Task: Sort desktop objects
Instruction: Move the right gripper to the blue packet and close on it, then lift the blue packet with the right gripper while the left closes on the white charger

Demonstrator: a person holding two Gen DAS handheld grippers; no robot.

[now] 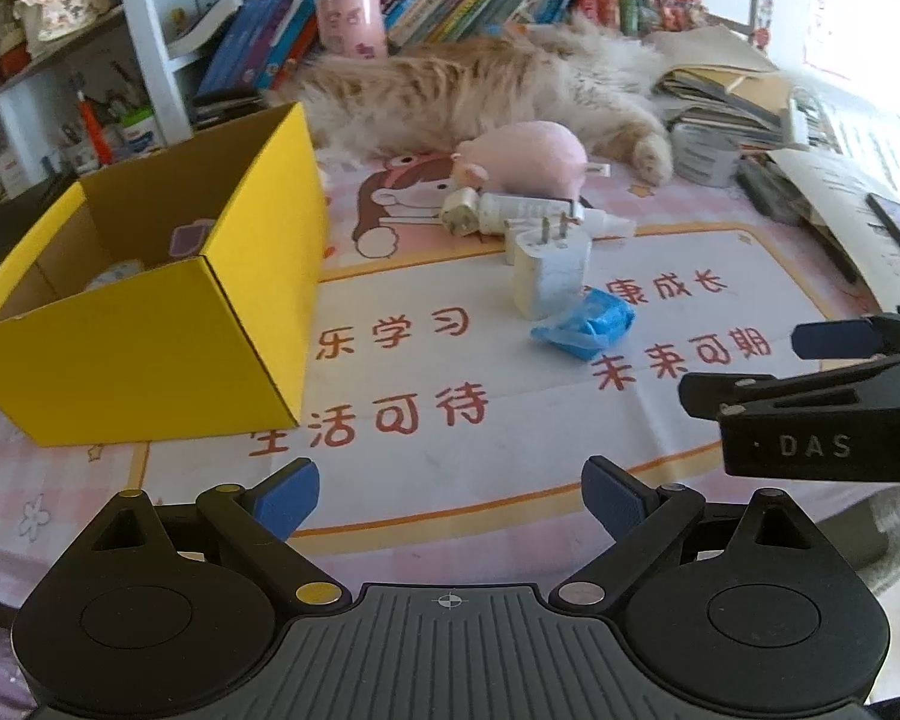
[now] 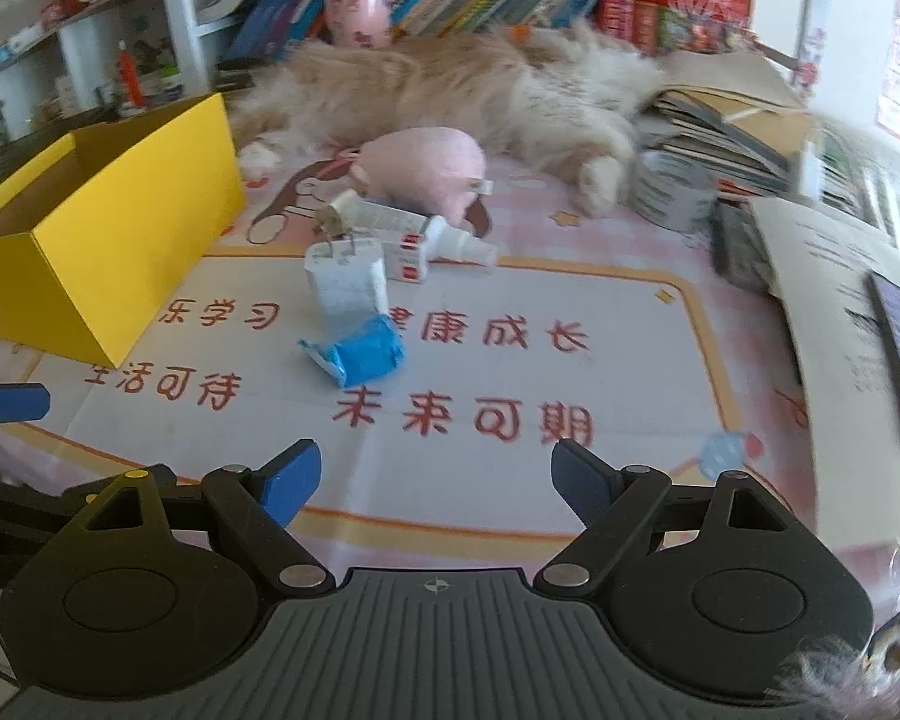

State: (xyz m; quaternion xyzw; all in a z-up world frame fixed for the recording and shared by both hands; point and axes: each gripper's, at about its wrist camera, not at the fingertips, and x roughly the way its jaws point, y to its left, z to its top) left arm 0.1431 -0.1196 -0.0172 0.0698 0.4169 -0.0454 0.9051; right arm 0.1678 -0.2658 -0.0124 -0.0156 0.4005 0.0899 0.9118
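Few things in the yellow box point(image 1: 150, 324), charger point(image 1: 551, 276), blue wrapper point(image 1: 585, 324) and pink toy point(image 1: 528, 156) still out, left gripper point(image 1: 450, 492) and right gripper point(image 2: 435, 480) both released, empty.

Desk mat point(image 1: 510, 420) carries red Chinese print: 乐学习, 生活可待, 未来可期, and 康成长 (its first character sits hidden behind the blue packet point(image 1: 585, 324)). The right gripper point(image 1: 744, 369), seen from the left wrist view, has "DAS" in pale letters on its black body. Print on book spines, the pink cup point(image 1: 352, 21) and the white tube point(image 2: 384, 217) is too blurred to read.
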